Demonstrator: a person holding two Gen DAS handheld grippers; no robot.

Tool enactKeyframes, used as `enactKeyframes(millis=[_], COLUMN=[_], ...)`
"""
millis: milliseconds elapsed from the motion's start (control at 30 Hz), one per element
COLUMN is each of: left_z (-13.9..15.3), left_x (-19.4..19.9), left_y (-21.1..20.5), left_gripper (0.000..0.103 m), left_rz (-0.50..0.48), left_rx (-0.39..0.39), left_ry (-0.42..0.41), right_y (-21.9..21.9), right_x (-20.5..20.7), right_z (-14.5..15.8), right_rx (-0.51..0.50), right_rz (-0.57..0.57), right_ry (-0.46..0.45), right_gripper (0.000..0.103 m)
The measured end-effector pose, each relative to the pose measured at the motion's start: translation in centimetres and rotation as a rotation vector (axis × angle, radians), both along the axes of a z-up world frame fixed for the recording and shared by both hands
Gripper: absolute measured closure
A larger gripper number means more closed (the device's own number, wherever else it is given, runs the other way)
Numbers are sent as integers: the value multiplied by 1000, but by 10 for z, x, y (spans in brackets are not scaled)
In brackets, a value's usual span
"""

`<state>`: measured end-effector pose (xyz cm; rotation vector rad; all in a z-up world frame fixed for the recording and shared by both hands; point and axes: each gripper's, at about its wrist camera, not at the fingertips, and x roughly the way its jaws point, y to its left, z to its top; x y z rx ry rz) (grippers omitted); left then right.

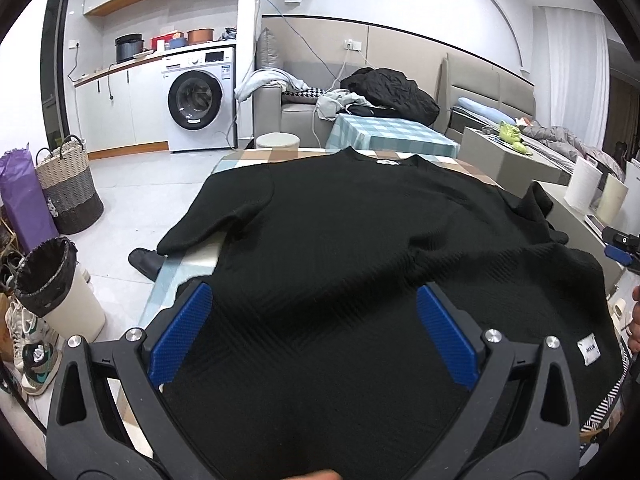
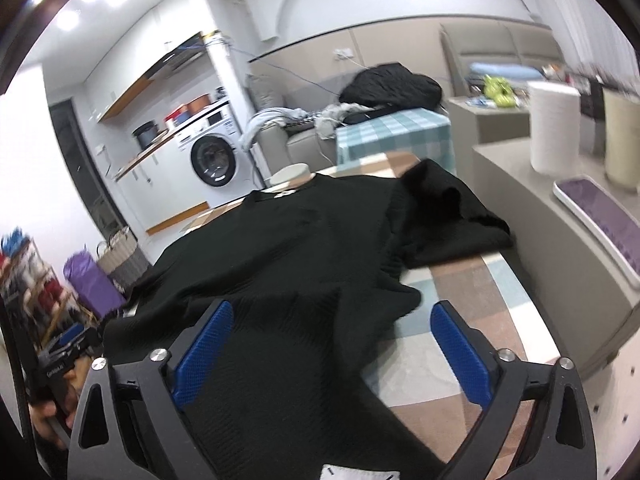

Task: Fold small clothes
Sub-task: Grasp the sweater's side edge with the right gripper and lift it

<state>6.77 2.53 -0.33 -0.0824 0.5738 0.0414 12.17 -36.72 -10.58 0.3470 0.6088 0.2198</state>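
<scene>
A black short-sleeved knit top [image 1: 340, 240] lies spread flat on the checked tablecloth [image 2: 460, 288], collar at the far end. Its left sleeve [image 1: 224, 208] hangs over the table's edge. Its right sleeve [image 2: 448, 212] is bunched and creased. My left gripper [image 1: 314, 320] hovers open over the near hem, blue pads [image 1: 182, 332] wide apart with fabric under them but not pinched. My right gripper [image 2: 332, 344] is open over the top's right side, one pad [image 2: 204, 356] above the cloth and the other above bare table. A white label [image 1: 589, 350] shows at the hem.
On the floor to the left stand a lined bin [image 1: 52, 280] and a woven basket [image 1: 70, 188]; a dark slipper [image 1: 144, 262] lies by the table. A grey counter on the right carries a paper roll [image 2: 554, 128] and a purple tray [image 2: 600, 220]. Behind is a second checked table [image 1: 392, 132].
</scene>
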Motion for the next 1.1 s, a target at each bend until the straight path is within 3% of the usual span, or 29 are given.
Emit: enactKeyframes(millis=[167, 233, 500, 800, 1067, 1100], left_z=[-2, -2, -5, -12, -11, -11], left_x=[20, 28, 67, 105, 126, 126], left_y=[8, 11, 19, 18, 8, 9], left_gripper=[5, 5, 5, 5, 5, 5], left_rz=[6, 11, 35, 50, 39, 38], left_rx=[-10, -23, -62, -57, -41, -43], left_ry=[20, 26, 59, 96, 111, 109], right_y=[-37, -54, -75, -92, -101, -102], right_x=[27, 44, 108, 174, 215, 216], right_z=[-12, -19, -26, -47, -73, -76], right_rx=[112, 145, 149, -103, -166, -163], right_rz=[-88, -139, -167, -210, -142, -138], right_ry=[96, 155, 237, 336, 406, 421], right_gripper=[14, 24, 34, 39, 40, 48])
